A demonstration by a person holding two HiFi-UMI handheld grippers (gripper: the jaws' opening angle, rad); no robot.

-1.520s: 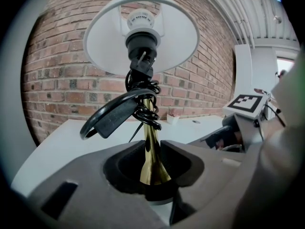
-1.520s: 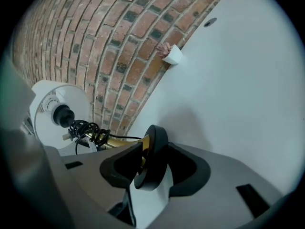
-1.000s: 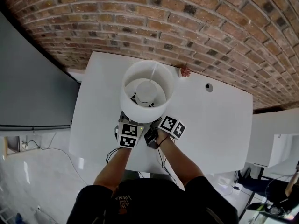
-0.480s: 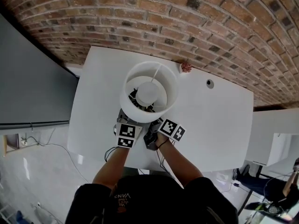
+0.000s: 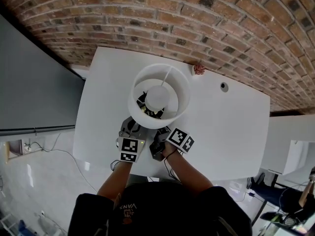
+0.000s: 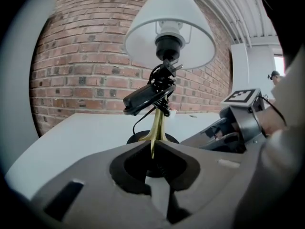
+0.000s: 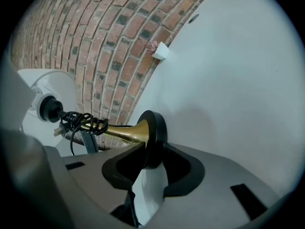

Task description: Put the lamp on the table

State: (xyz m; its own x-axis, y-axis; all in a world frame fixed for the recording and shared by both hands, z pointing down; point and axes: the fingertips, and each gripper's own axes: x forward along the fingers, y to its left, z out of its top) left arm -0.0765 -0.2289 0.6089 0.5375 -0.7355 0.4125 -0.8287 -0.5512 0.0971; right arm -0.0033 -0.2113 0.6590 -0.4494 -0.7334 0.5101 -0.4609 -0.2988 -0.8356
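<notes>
The lamp (image 5: 158,96) stands on the white counter (image 5: 226,132), a little way out from the brick wall (image 5: 197,23). Its round black base (image 7: 153,137) looks flat on the counter, on the side away from the wall.

The left gripper (image 6: 152,151) has its fingers shut on the thin gold stem (image 6: 156,125), low down. The right gripper (image 7: 150,163) has its fingers shut on the edge of the base.

I think the lamp is top-heavy, so it could tip. The big white shade (image 6: 167,37) looks light and thin; do not grab it, it may bend. The stem is hard and shiny, maybe slippery. A black cord (image 6: 159,87) is wound up near the top. Low on the stem and on the base are the best places to hold.
</notes>
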